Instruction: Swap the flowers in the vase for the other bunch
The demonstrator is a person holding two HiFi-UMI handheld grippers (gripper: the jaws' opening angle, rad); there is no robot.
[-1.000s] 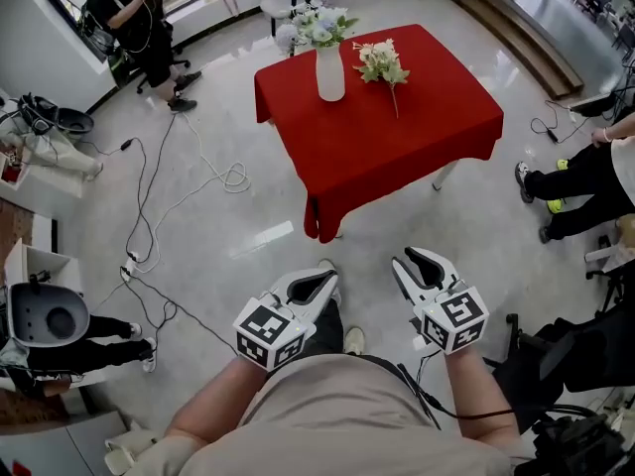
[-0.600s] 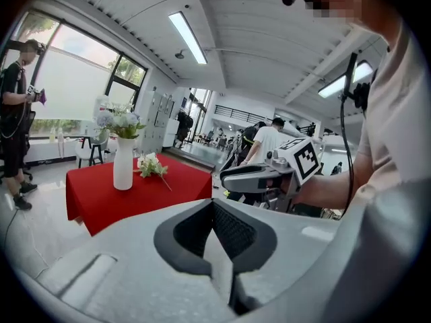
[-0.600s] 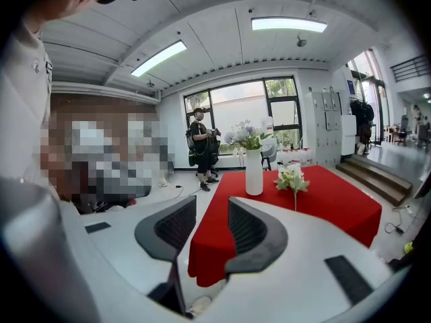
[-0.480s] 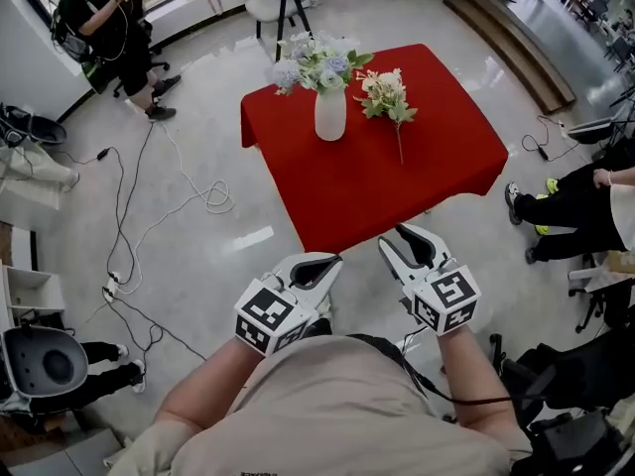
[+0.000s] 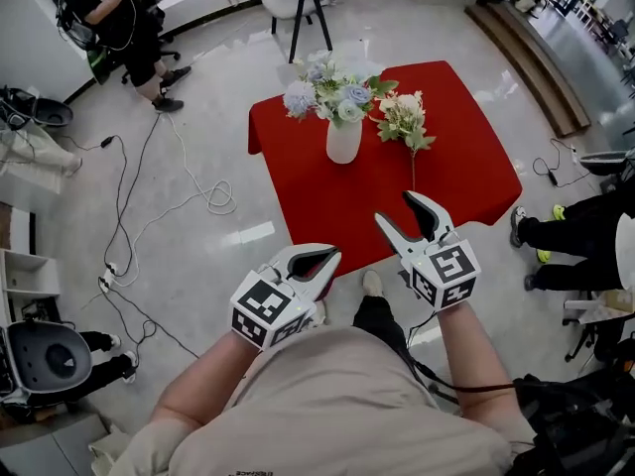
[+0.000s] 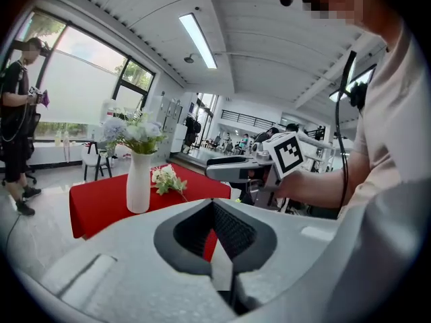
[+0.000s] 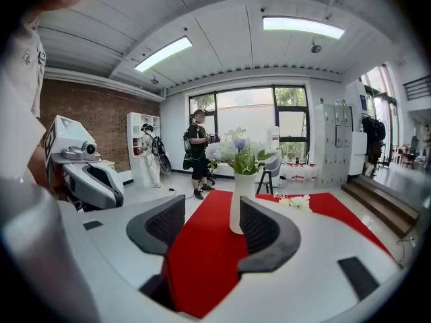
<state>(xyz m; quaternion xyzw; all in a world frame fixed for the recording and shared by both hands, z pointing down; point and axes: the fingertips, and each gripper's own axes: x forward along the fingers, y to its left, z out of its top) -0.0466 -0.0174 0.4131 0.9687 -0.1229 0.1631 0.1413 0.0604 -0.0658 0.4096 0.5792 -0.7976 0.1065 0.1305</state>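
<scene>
Two hand-held grippers hang short of a square table draped in red cloth [image 5: 466, 167], neither touching anything, with the flower swap apparently at its opening step: the approach. A tall white ceramic vase [image 5: 343, 139] stands upright on the table and holds a bunch of pale blue and white flowers [image 5: 327, 92] with green leaves. The replacement, a smaller bunch of cream flowers [image 5: 405, 117] on a long thin stem, lies flat on the cloth just beside the vase, to its right in the head view, with its blooms level with the vase and its stem trailing toward the person. The left gripper [image 5: 327, 264], well apart from the vase on its near-left side, has its jaw tips pressed together with nothing between them. The right gripper [image 5: 395, 207], somewhat nearer the vase and lined up roughly with it, has its jaws apart and opening; only red cloth and the distant vase show through the gap, so it grasps nothing. Judging by the full vase, nothing has been swapped yet. The next move likely calls for closing in on the vase, setting the parted right jaws around the blue bunch's stems just above the vase's mouth, and lifting straight up. The left gripper may need to open and steady the vase's body so that it does not tip.
</scene>
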